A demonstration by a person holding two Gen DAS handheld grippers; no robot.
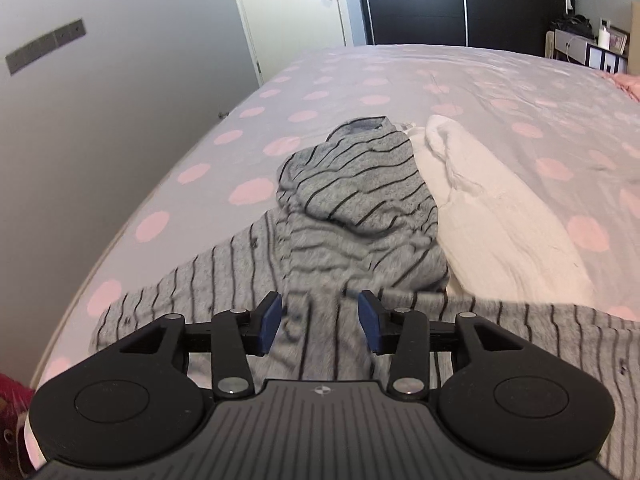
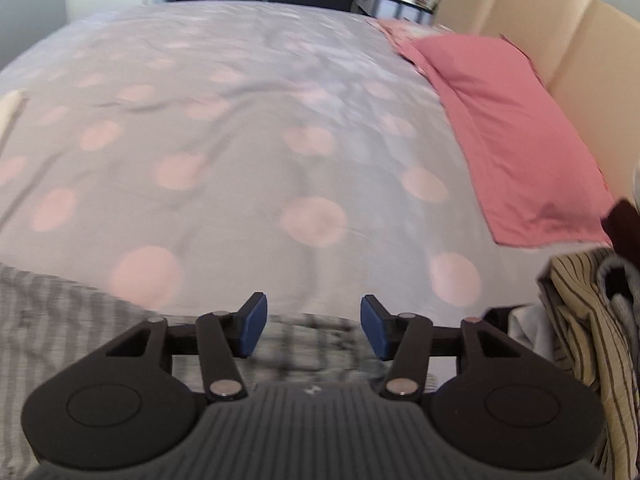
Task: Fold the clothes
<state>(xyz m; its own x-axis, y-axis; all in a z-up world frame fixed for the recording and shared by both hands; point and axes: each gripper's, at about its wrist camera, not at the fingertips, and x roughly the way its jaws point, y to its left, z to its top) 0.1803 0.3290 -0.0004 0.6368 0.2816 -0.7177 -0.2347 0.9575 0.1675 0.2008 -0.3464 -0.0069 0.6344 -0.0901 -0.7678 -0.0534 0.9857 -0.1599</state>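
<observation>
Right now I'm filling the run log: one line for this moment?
left gripper: open, over striped top | right gripper: open, at top's edge | white garment beside top | bed

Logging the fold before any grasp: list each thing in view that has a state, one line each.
left gripper: open, over the striped cloth.
right gripper: open, empty.
grey striped garment: crumpled, unfolded.
white garment: bunched beside it.
pink pillow: flat against headboard.
door: shut.
</observation>
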